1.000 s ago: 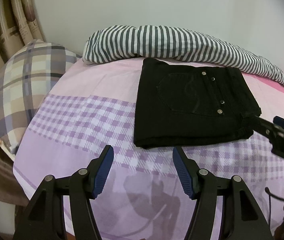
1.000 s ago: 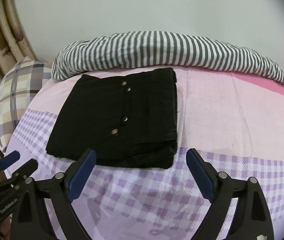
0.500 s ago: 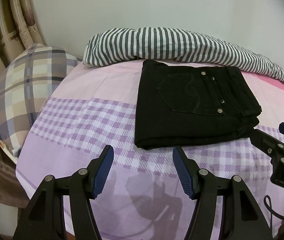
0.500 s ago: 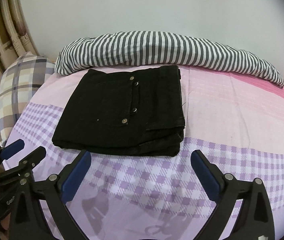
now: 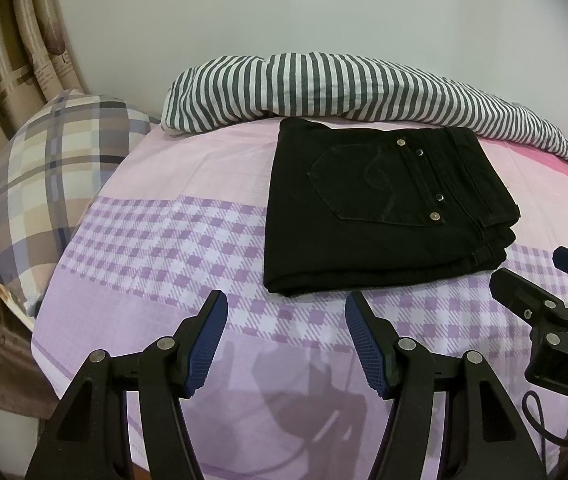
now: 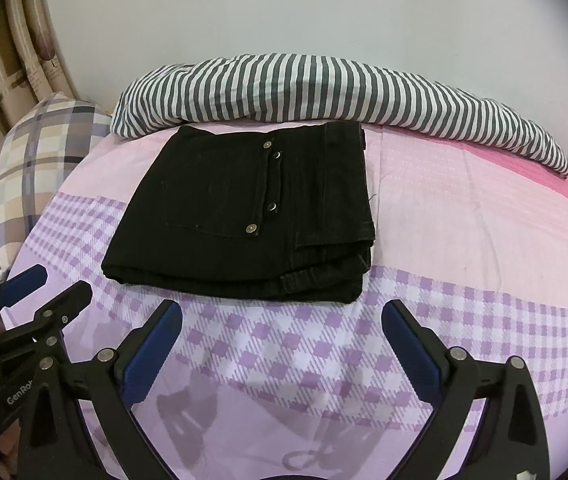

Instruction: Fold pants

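Note:
Black pants (image 5: 384, 208) (image 6: 251, 216) lie folded into a flat rectangle on the bed, back pocket and metal rivets facing up. My left gripper (image 5: 286, 312) hovers over the sheet just in front of the pants' near edge, jaws apart with nothing between them. My right gripper (image 6: 281, 320) hangs in front of the pants' near right corner, jaws spread wide and empty. Each gripper shows at the edge of the other's view: the right gripper (image 5: 540, 280) beside the pants' right end, the left gripper (image 6: 43, 288) off their left corner. Neither touches the pants.
A pink and purple checked sheet (image 5: 155, 248) covers the bed. A grey-and-white striped blanket (image 5: 324, 84) is rolled along the wall behind the pants. A plaid pillow (image 5: 43, 184) lies at the left, with a curtain (image 5: 7, 64) behind it.
The right gripper has pulled back from the pants' near edge and its jaws have widened a little. The left gripper has stayed where it was.

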A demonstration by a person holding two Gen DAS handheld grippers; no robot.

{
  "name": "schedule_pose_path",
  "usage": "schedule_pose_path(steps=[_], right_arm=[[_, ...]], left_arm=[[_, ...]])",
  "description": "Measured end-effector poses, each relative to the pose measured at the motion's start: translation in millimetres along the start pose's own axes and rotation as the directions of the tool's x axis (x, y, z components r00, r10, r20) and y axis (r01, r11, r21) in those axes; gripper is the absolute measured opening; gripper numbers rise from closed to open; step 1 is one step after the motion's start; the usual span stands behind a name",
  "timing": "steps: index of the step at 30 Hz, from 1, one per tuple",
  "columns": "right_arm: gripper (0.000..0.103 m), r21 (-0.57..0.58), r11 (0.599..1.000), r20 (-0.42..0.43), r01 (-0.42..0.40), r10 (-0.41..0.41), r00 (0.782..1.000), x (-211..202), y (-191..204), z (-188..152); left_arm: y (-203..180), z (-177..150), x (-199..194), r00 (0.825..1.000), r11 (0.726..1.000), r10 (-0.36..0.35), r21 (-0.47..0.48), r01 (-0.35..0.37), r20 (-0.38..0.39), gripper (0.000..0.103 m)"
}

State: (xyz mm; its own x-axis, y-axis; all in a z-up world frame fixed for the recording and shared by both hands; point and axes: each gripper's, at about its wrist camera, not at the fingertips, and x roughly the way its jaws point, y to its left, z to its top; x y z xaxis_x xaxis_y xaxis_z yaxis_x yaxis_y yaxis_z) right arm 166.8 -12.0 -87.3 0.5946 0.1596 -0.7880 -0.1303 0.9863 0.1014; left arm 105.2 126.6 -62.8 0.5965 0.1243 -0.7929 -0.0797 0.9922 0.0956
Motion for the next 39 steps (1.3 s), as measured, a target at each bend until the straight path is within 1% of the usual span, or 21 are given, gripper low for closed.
schedule_pose_path(steps=[39], right_arm=[[0.099, -0.008, 1.000, -0.023, -0.008, 0.008, 1.000, 3.9, 2.3, -7.5]], left_arm=[[0.0, -0.1, 0.8, 1.000, 1.000, -0.002, 0.012, 0.002, -0.006, 0.062]])
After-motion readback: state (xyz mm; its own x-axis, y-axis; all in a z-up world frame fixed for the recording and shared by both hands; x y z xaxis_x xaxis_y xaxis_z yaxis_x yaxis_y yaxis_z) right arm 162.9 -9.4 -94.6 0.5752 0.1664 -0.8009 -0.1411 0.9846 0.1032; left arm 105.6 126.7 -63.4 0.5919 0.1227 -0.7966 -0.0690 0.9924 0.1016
